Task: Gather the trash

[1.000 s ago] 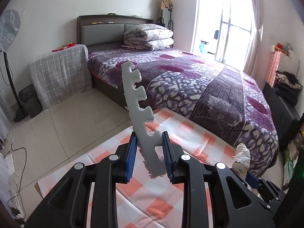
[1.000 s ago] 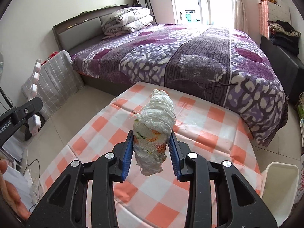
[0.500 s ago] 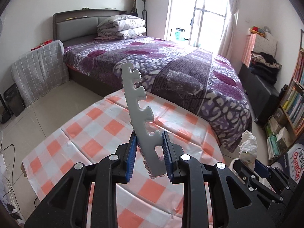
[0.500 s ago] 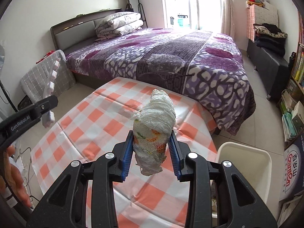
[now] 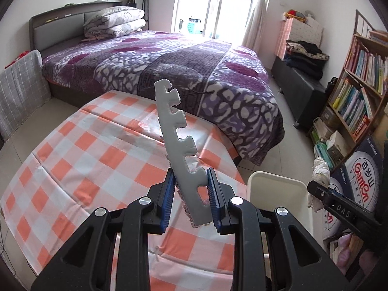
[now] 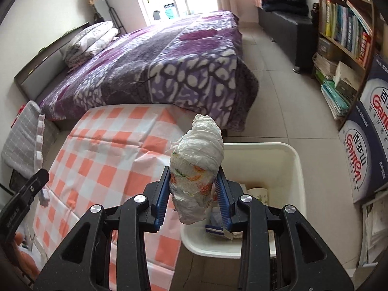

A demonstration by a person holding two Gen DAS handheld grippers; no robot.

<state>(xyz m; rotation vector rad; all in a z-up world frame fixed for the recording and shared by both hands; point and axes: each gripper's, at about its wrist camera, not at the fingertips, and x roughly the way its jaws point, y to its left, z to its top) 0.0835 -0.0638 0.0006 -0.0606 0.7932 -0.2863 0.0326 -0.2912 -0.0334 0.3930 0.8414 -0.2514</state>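
Left wrist view: the left tongs [image 5: 190, 202] clamp a notched foam strip [image 5: 178, 143] above the checkered counter [image 5: 84, 160]. Right wrist view: the right tongs [image 6: 192, 197] clamp a crumpled wad [image 6: 197, 162] over the white bin [image 6: 294, 160], revealing scraps [image 6: 218, 230] inside; a bed [image 6: 169, 55] stands beyond.

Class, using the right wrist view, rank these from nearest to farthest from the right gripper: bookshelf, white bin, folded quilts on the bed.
1. White bin, just beyond the right gripper, slightly right.
2. Bookshelf, far right, against the wall.
3. Folded quilts, upper left, at the bed's head.
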